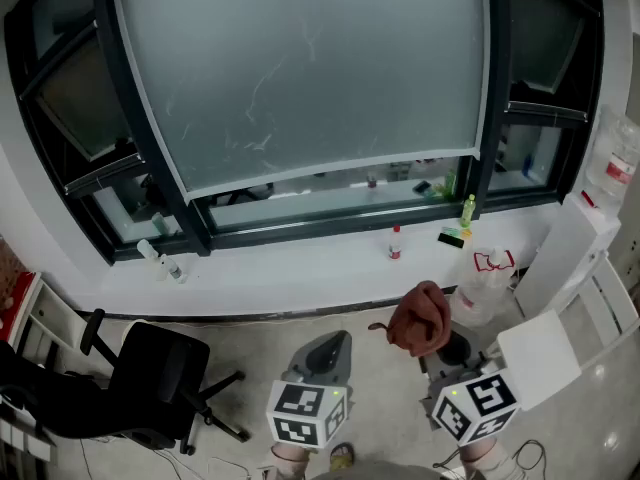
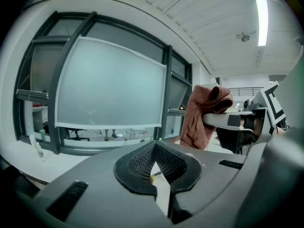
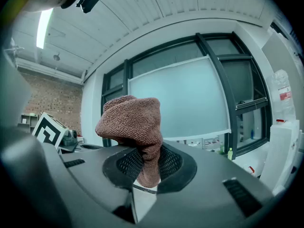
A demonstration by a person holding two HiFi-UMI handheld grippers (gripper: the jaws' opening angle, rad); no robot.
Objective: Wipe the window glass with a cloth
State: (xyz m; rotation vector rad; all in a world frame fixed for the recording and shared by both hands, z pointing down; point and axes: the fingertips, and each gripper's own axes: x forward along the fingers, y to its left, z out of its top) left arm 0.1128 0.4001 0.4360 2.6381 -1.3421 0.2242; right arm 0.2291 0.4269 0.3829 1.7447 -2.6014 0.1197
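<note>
The left gripper [image 2: 154, 167] has its jaws brought together, with nothing between them. Just beside it, the right gripper [image 3: 145, 167] is clamped on a reddish-brown terry cloth [image 3: 130, 122], which bunches up above the jaws. A black swivel office chair [image 1: 150, 378] stands on the floor to the left. Beyond the grippers runs a white window sill [image 1: 300, 273] carrying a small red-capped bottle [image 1: 395, 243]. The large frosted window glass [image 1: 300, 68] in its dark frame rises behind, well apart from the cloth.
</note>
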